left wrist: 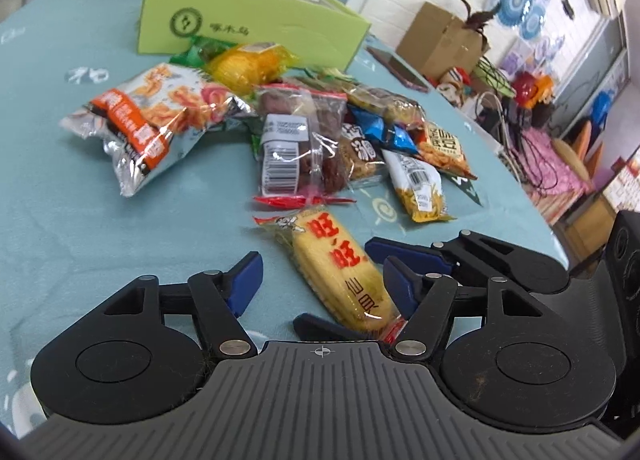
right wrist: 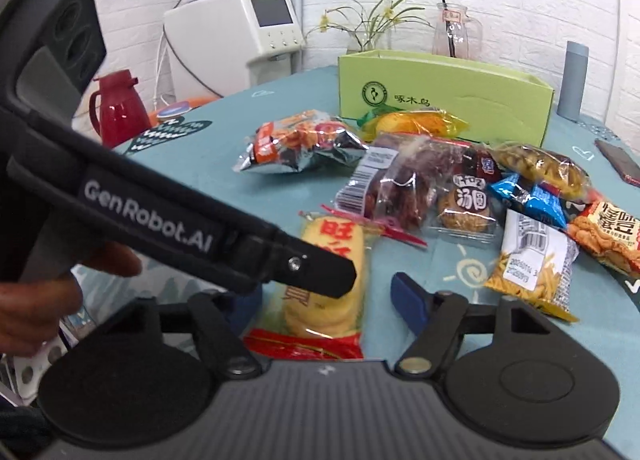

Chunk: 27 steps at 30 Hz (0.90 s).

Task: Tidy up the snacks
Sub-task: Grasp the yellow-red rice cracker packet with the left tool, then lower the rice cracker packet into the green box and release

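A yellow rice-cracker pack with red characters (left wrist: 336, 268) lies on the teal tablecloth between the fingers of both grippers. My left gripper (left wrist: 320, 280) is open around it. My right gripper (right wrist: 328, 292) is open around the same pack (right wrist: 332, 280); its blue fingers (left wrist: 404, 252) show in the left wrist view beside the pack. The left gripper's body (right wrist: 160, 204) crosses the right wrist view and hides the right gripper's left finger. Several more snack bags (left wrist: 300, 140) lie in a pile beyond, in front of an open green box (left wrist: 248, 20).
A phone (left wrist: 400, 64) lies right of the box. A grey bottle (right wrist: 574, 80), a glass jar (right wrist: 454, 34) and a plant vase (right wrist: 368, 32) stand behind the box. A red kettle (right wrist: 120, 108) stands off the table's left edge. The table edge (left wrist: 520, 164) curves on the right.
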### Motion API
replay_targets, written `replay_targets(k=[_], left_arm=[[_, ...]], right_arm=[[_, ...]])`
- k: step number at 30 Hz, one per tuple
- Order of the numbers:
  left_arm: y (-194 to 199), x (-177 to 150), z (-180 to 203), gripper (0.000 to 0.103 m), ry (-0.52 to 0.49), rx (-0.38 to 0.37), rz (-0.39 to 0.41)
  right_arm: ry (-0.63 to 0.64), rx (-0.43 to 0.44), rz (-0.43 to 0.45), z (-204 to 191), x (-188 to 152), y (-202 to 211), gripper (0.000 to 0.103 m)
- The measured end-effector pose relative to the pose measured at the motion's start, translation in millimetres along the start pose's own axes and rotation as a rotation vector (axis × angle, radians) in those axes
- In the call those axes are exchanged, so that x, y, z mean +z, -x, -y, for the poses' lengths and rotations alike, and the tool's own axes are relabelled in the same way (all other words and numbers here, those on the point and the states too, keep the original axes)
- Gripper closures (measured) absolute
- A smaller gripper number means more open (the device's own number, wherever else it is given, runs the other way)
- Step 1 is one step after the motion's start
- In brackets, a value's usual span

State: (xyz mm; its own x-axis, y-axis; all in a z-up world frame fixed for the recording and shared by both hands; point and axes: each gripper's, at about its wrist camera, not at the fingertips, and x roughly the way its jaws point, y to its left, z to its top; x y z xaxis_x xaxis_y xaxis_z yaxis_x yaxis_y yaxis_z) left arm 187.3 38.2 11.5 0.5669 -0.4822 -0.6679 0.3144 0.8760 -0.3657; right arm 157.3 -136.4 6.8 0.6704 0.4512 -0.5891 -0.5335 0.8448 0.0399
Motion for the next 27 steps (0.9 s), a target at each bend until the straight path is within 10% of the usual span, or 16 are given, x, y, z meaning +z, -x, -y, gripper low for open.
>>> replay_targets(k=[4,11,27], left_arm=[[-3.7,-2.4,3.1,0.081,-0.004,-0.045,-0.016],[13.1,17.5,17.4,0.102,-0.002,-0.057,0.038],[-31.3,218.9,-4.8,0.101,-0.084,0.013,0.243]], right_arm=[[0.014,0.002,0.019,-1.2,-6.7,6.4,0.054],[-0.030,0.033,0.028,13.4,11.7,19.3,0.052],[0.111,-0.030,0.154,93.4,198.0,-75.5,0.050]])
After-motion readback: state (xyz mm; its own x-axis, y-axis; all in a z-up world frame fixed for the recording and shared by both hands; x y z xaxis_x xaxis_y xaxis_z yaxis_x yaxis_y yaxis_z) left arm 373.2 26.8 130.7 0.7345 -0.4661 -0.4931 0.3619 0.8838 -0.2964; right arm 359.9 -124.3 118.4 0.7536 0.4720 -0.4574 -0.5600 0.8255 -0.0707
